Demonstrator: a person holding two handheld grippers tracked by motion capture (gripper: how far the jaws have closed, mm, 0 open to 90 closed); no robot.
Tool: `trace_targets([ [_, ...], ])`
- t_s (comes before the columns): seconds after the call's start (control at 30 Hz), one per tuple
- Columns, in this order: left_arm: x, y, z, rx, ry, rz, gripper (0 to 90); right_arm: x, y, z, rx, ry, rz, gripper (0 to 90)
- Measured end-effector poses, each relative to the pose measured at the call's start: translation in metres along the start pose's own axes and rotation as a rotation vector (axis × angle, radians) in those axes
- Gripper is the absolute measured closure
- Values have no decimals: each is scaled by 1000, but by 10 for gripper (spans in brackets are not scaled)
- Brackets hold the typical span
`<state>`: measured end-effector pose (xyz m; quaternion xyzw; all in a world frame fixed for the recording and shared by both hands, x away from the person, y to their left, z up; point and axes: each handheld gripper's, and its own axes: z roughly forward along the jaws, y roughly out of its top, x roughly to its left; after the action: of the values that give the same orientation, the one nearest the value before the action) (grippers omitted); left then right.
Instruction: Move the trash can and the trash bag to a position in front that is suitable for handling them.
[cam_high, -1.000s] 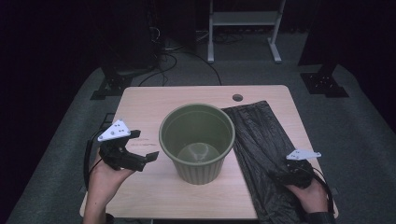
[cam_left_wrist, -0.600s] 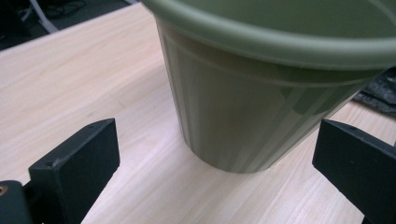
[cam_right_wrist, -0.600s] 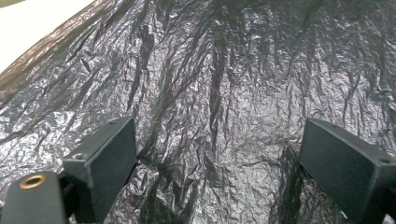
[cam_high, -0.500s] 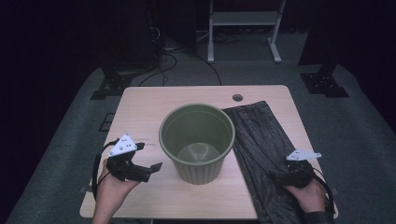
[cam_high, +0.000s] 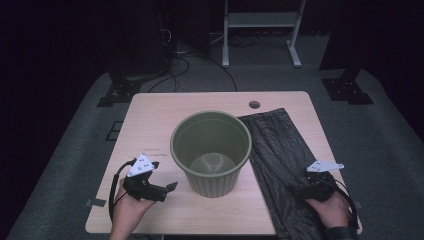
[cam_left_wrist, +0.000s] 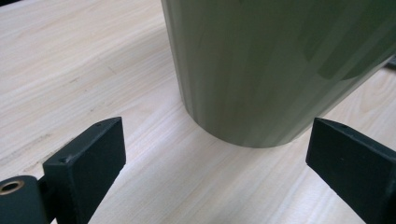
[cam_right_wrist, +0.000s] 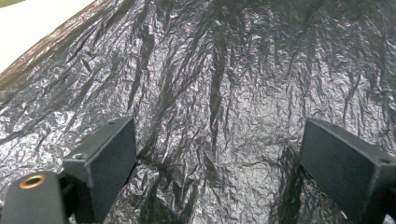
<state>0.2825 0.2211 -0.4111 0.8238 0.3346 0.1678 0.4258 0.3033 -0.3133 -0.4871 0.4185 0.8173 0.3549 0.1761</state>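
Left claw (cam_high: 167, 189) pulled back toward near table edge (cam_high: 180, 232), wide; right claw (cam_high: 295, 189) wide over black bag (cam_high: 272, 145).

An olive-green plastic bin (cam_high: 211, 150) stands upright and empty at the middle of the wooden table, its ribbed wall tapering toward the base. Just to its right, a crinkled black plastic bag (cam_high: 280, 160) lies spread flat, running from near the far edge to the near edge.

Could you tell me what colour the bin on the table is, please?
The bin is olive green, ribbed outside; the high view shows it best.
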Motion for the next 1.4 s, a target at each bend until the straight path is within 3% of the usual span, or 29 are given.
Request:
trace_targets([
  [0.3,8,-20,23,36,32,-4,35,0,0,0,0,0,0,102],
  [0.6,17,-39,44,85,24,3,21,0,0,0,-1,1,-1,101],
  [0.7,18,-41,47,113,43,19,17,0,0,0,-1,1,-1,101],
  [0.8,19,-43,52,143,34,10,17,0,0,0,-1,1,-1,100],
  [1.27,18,-48,58,151,37,-6,2,0,0,0,-1,2,-3,106],
  [1.33,18,-48,58,151,38,-7,2,1,0,-1,-10,9,-8,160],
  [1.4,18,-47,58,151,40,-8,1,1,-1,-3,-30,21,-16,311],
])
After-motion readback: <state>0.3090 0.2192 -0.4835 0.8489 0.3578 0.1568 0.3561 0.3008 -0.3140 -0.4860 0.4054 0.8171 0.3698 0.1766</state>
